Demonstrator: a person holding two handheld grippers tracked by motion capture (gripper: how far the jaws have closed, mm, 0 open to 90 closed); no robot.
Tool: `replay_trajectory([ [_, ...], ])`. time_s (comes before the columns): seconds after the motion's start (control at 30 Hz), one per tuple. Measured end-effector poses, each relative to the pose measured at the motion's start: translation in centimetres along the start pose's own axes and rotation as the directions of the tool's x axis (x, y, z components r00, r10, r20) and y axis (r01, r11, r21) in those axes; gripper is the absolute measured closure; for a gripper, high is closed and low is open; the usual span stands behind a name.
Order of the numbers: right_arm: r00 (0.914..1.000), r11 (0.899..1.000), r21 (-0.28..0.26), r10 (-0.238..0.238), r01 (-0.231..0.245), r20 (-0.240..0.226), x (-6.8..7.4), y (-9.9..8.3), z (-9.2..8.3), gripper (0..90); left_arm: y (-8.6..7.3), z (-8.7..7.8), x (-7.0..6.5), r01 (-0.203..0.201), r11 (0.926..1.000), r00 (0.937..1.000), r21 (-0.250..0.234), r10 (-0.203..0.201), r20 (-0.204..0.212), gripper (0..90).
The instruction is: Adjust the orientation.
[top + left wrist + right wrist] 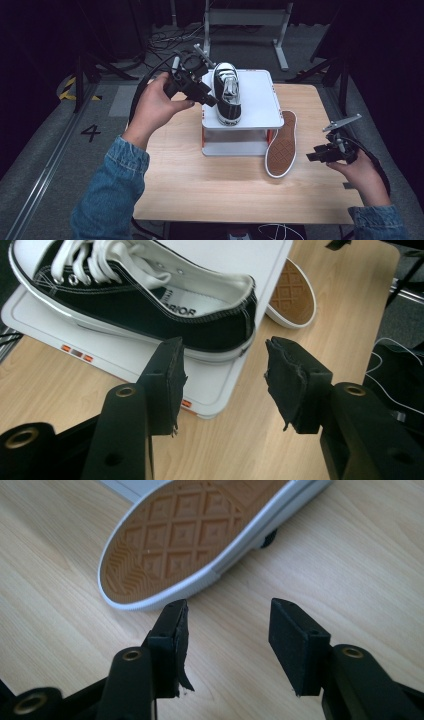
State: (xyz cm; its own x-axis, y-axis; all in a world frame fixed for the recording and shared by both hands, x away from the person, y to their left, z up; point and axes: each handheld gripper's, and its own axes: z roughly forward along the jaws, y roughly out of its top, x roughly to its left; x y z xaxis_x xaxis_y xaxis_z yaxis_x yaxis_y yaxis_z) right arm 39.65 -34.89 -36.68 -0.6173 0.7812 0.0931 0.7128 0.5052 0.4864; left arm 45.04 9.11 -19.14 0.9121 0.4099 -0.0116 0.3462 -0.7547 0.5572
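Observation:
A black canvas sneaker with white laces stands upright on a white raised platform. Its twin leans on its side against the platform's right front, brown sole facing out. My left gripper hovers at the left side of the upright sneaker, open. In the left gripper view the jaws stand apart just short of the sneaker's heel, with nothing between them. My right gripper is open to the right of the leaning shoe. Its jaws point at the brown sole without touching it.
The platform sits at the back middle of a light wooden table. Bare tabletop lies in front and to the left. A metal stand and cables are on the floor beyond the table.

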Motion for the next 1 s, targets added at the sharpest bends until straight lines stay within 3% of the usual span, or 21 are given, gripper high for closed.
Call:
replay_trajectory([
  [0.23,0.9989,0.999,-0.010,-0.045,0.045,-0.015,0.5,2.3,1.5,51.0,-3.2,0.3,-1.5,0.012,0.9999,0.9996,-0.010,-0.012,0.024,49.9],
  [0.5,0.9975,0.998,0.005,-0.067,0.067,-0.024,0.4,3.5,3.0,65.8,-6.2,1.6,-3.1,0.023,0.9994,0.9984,-0.024,-0.022,0.053,48.1],
  [0.67,0.9981,0.998,-0.003,-0.057,0.056,-0.022,0.2,3.4,4.0,78.8,-8.0,2.4,-3.2,0.071,0.9967,0.9943,-0.039,-0.067,0.083,46.1],
  [0.73,0.9978,0.998,0.002,-0.062,0.062,-0.021,0.4,3.4,4.5,82.2,-9.3,2.8,-3.4,0.093,0.9940,0.9943,-0.057,-0.090,0.058,45.3],
  [0.8,0.9976,0.998,0.000,-0.068,0.068,-0.016,0.6,3.4,4.7,84.8,-10.1,3.1,-3.4,0.104,0.9919,0.9927,-0.074,-0.098,0.070,44.8],
  [0.9,0.9972,0.997,-0.003,-0.075,0.075,-0.009,0.7,3.6,5.0,87.3,-10.4,3.6,-3.1,0.119,0.9920,0.9904,-0.044,-0.115,0.077,43.5],
  [1.0,0.9972,0.997,-0.001,-0.075,0.075,-0.007,0.7,3.6,5.1,87.8,-10.6,3.9,-3.0,0.106,0.9939,0.9922,-0.030,-0.104,0.070,42.6],
])
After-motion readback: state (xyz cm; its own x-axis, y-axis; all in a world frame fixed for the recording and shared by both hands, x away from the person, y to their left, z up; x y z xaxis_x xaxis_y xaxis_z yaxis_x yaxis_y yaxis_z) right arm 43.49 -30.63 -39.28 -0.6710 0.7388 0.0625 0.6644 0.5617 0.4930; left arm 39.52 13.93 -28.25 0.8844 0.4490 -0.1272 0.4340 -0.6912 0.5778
